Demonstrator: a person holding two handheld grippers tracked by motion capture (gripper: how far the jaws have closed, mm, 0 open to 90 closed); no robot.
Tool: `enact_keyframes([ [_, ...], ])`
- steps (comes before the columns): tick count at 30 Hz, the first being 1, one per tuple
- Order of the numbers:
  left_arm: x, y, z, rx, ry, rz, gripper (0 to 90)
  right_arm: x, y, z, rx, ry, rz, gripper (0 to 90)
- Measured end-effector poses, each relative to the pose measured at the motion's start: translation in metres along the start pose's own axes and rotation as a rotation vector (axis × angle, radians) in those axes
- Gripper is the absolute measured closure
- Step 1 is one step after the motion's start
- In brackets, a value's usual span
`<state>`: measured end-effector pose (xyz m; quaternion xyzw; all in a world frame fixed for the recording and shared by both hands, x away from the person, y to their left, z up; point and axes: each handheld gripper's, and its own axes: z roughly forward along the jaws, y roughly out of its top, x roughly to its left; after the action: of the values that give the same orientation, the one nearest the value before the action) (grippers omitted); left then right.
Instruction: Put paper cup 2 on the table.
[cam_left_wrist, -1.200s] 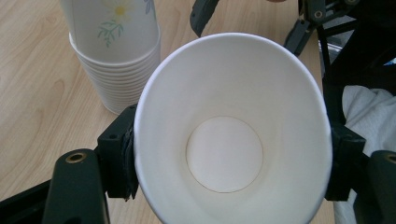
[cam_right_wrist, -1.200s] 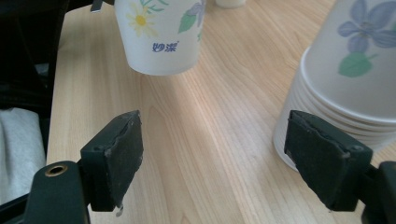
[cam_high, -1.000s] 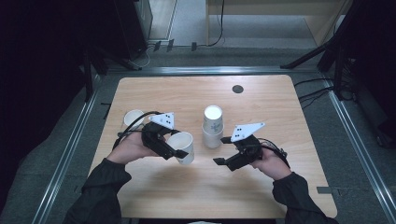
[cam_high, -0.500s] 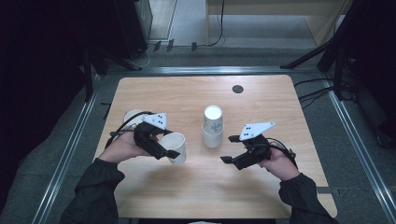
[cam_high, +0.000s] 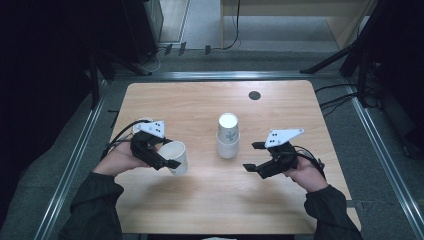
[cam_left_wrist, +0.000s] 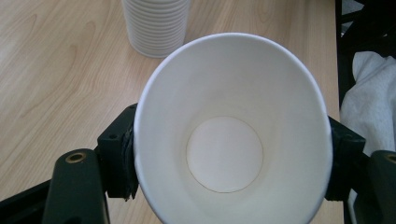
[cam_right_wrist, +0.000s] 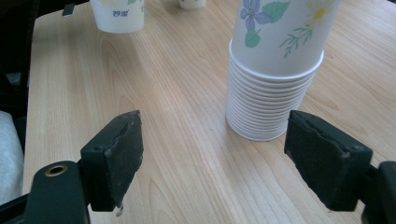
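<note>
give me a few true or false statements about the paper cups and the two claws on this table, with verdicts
1. The left claw is clamped on a single white paper cup. True.
2. That cup is squeezed out of round, with an oval rim. True, as the left gripper view shows.
3. The right claw grips the upside-down stack of flowered white paper cups. False: its jaws stand open with nothing between them, apart from the stack.
4. The stack lies on its side on the light wooden table. False: it stands upright, rims down.
5. A small dark round disc sits near the table's far edge. True.
</note>
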<state>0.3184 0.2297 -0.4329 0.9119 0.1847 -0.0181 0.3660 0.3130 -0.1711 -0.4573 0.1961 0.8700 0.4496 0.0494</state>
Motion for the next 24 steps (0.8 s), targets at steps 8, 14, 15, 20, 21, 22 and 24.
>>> enact_keyframes([
  [8, 0.001, -0.015, -0.012, -0.005, 0.020, -0.016, 25.0, -0.007, -0.001, -0.002, -0.006, -0.013, 0.000, 20.0],
  [14, 0.003, -0.028, -0.021, -0.008, 0.045, -0.039, 24.9, -0.012, -0.001, -0.004, -0.018, -0.021, 0.006, 20.1],
  [15, 0.004, -0.030, -0.023, -0.005, 0.048, -0.043, 24.9, -0.012, -0.001, -0.004, -0.017, -0.023, 0.005, 20.0],
  [20, 0.008, -0.041, -0.027, 0.001, 0.069, -0.059, 24.8, -0.016, -0.001, -0.004, -0.006, -0.033, 0.003, 20.1],
  [21, 0.008, -0.043, -0.028, -0.004, 0.070, -0.061, 24.8, -0.016, -0.001, -0.004, -0.008, -0.033, 0.001, 20.1],
  [22, 0.009, -0.045, -0.029, -0.010, 0.073, -0.065, 24.8, -0.017, -0.002, -0.004, -0.007, -0.036, 0.004, 20.1],
  [24, 0.012, -0.049, -0.032, -0.018, 0.078, -0.083, 24.8, -0.017, -0.002, -0.004, -0.004, -0.039, 0.005, 20.1],
])
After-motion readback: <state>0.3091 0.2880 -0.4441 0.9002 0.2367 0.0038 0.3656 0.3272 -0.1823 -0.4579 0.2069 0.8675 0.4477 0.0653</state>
